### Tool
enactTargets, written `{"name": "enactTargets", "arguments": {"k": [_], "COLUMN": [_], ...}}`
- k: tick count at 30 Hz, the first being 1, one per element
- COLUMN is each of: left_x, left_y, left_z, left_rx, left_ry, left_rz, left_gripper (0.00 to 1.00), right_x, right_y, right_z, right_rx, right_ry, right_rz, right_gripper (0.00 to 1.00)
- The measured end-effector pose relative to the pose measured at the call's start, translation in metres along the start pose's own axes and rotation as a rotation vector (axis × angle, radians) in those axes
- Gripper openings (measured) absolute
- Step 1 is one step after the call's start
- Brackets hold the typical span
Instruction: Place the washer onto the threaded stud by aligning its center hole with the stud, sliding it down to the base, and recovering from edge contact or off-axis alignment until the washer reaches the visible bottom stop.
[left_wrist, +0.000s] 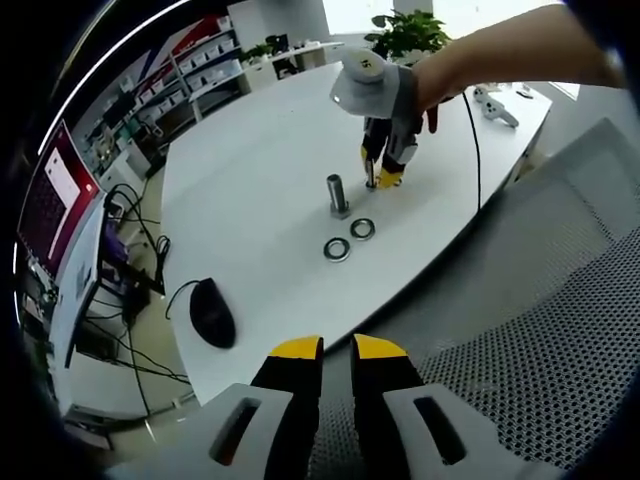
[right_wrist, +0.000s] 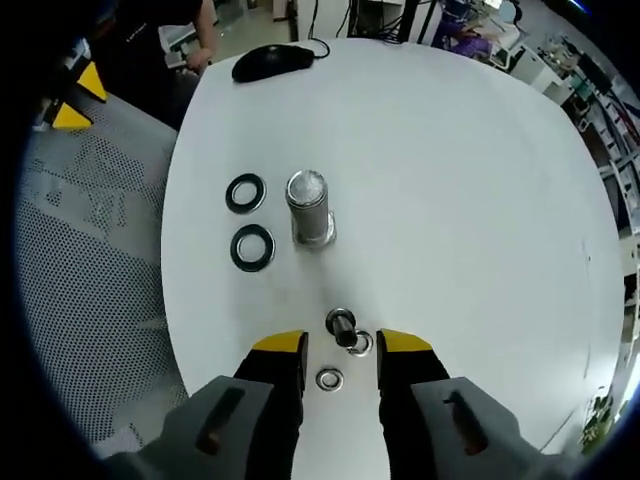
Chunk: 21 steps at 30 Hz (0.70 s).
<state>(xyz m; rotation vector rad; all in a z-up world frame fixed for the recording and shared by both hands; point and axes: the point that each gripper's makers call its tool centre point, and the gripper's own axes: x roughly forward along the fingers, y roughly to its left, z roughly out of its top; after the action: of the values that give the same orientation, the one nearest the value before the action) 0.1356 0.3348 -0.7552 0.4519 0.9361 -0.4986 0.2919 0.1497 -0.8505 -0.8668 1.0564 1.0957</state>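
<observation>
Two black washers (right_wrist: 250, 220), one stud (right_wrist: 341, 327), one cylinder (right_wrist: 309, 208)

We see a white table (left_wrist: 260, 170) with a black mouse (left_wrist: 212, 312) on it near its left edge, cable trailing off the side; it's at the far edge in the right gripper view (right_wrist: 272, 60). Grey perforated mesh surface (left_wrist: 560, 340) sits just beside the table on the right. White controller (left_wrist: 497, 106) lies at the far right corner, a black cable (left_wrist: 474, 140) running near it. Potted plant (left_wrist: 405, 32) stands beyond the far edge. Monitor (left_wrist: 60, 200) and tangled cables (left_wrist: 130, 250) off to the left, shelving (left_wrist: 170, 85) farther back.
</observation>
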Motion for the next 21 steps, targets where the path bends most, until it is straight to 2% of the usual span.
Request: {"name": "enactTargets", "arguments": {"k": [3, 10, 14, 21], "left_x": [0.000, -0.003, -0.003, -0.004], "left_y": [0.001, -0.002, -0.002, -0.003], "left_z": [0.000, 0.002, 0.002, 0.003], "left_rx": [-0.003, -0.003, -0.003, -0.003], "left_ry": [-0.003, -0.007, -0.005, -0.011], "left_rz": [0.002, 0.002, 0.002, 0.001], "left_gripper": [0.09, 0.09, 0.09, 0.09], "right_x": [-0.007, -0.026, -0.035, -0.040], "right_y": [0.000, 0.002, 0.001, 0.002], "right_z": [0.006, 0.014, 0.019, 0.005], "right_rx": [0.038, 0.054, 0.102, 0.102], "right_ry": [-0.051, -0.103, -0.146, -0.131], "right_rz": [0.006, 0.011, 0.016, 0.022], "right_gripper": [0.29, 0.28, 0.28, 0.27]}}
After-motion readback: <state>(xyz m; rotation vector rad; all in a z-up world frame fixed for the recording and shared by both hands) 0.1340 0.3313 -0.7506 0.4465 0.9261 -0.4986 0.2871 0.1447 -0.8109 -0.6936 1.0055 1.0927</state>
